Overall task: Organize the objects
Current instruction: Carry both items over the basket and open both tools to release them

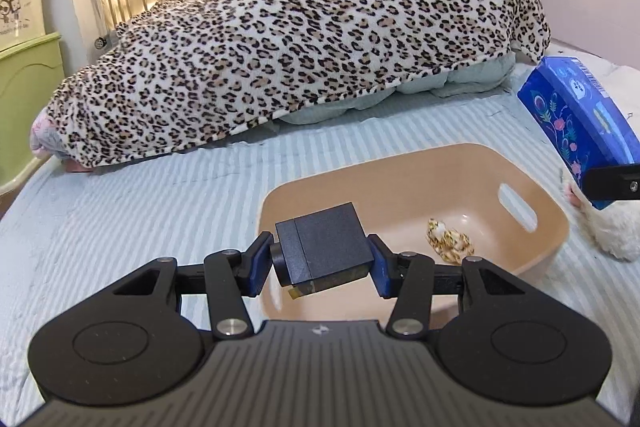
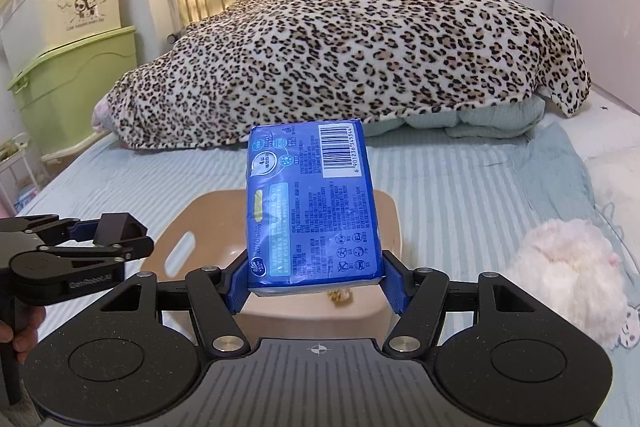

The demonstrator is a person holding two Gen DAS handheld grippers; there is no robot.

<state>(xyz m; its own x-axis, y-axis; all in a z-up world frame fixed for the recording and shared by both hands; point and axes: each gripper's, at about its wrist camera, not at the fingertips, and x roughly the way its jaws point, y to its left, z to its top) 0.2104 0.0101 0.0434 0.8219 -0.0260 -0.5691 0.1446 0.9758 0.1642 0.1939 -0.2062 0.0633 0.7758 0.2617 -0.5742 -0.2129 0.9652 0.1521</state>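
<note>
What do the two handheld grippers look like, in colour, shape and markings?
Both the left gripper and the right gripper are matte black, with blue finger pads, silver pivot screws, two round discs and a ribbed grey centre plate bearing a crosshair mark. The left one shows white lettering on its side, seen from the right wrist camera.

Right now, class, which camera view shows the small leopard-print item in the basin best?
Left wrist view: the leopard-print item lies unobstructed on the beige basin's floor. In the right wrist view, the blue tissue pack hides most of it.
</note>
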